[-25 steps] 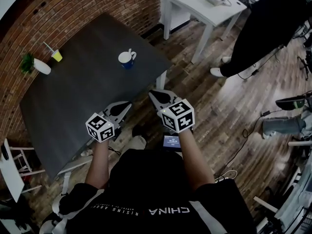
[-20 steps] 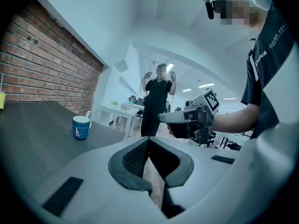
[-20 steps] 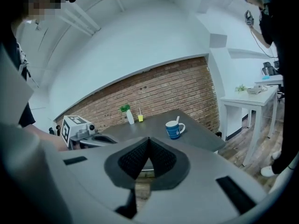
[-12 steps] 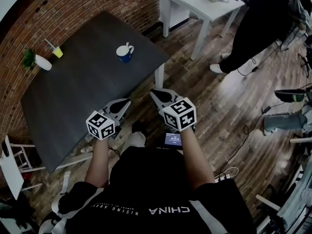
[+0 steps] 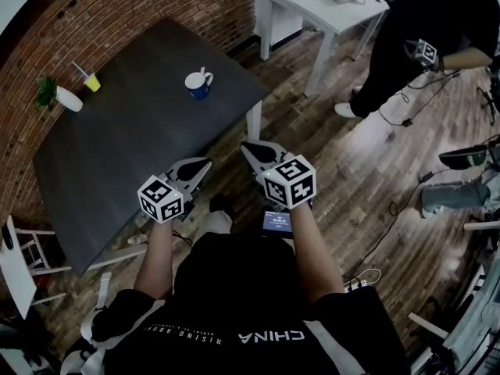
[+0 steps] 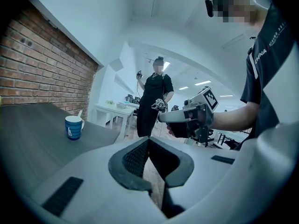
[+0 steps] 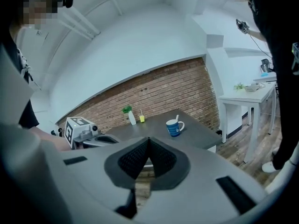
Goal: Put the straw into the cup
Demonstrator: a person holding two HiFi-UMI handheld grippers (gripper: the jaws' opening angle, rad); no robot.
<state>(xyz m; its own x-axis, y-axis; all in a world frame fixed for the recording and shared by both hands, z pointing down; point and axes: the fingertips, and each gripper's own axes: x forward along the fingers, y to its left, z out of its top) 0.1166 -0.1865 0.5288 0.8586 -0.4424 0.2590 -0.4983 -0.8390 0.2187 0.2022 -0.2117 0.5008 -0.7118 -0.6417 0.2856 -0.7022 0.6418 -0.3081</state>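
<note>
A blue cup [image 5: 198, 85] with a white stick leaning in it stands near the far right corner of the dark table [image 5: 117, 162]. At the back left sits a small yellow cup [image 5: 92, 83] with a thin straw in it. My left gripper [image 5: 200, 166] hovers over the table's near edge, shut and empty. My right gripper [image 5: 249, 149] is just off the table's right corner, also shut and empty. The blue cup [image 6: 73, 127] lies far ahead in the left gripper view, and the blue cup [image 7: 174, 127] is seen past the closed jaws in the right gripper view.
A white vase with a green plant [image 5: 62, 98] stands beside the yellow cup. A white table [image 5: 320, 10] is behind the dark one. A person in black [image 5: 422, 37] stands at the right, holding a marker-cube gripper. Cables and chair bases litter the wooden floor [image 5: 375, 194].
Both grippers have stayed almost still. The view has shifted slightly. The standing person's hand with a marker cube has come into sight at the upper right.
</note>
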